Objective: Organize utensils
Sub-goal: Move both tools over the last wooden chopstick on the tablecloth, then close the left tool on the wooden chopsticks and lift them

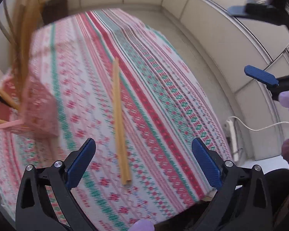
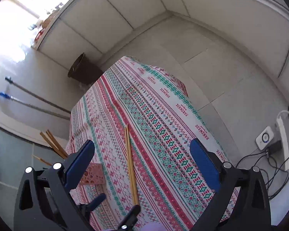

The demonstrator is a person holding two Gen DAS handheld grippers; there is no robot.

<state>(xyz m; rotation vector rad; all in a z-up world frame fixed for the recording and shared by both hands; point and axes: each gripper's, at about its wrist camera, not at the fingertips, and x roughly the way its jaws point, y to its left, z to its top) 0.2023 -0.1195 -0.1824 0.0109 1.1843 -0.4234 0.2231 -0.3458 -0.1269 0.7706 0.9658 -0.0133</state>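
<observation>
Now both my grippers hang with jaws spread wide and nothing between them: the left gripper [image 1: 143, 159] and the right gripper [image 2: 142, 159]. A pair of chopsticks [image 1: 119, 119] lies side by side mid-table on the patterned tablecloth [image 1: 163, 100], pointing toward the near edge. The pink holder [image 2: 92, 175] stands by the left edge, more chopsticks [image 2: 54, 144] leaning in it. I judge this the reach: next I must straddle the pair and close.
</observation>
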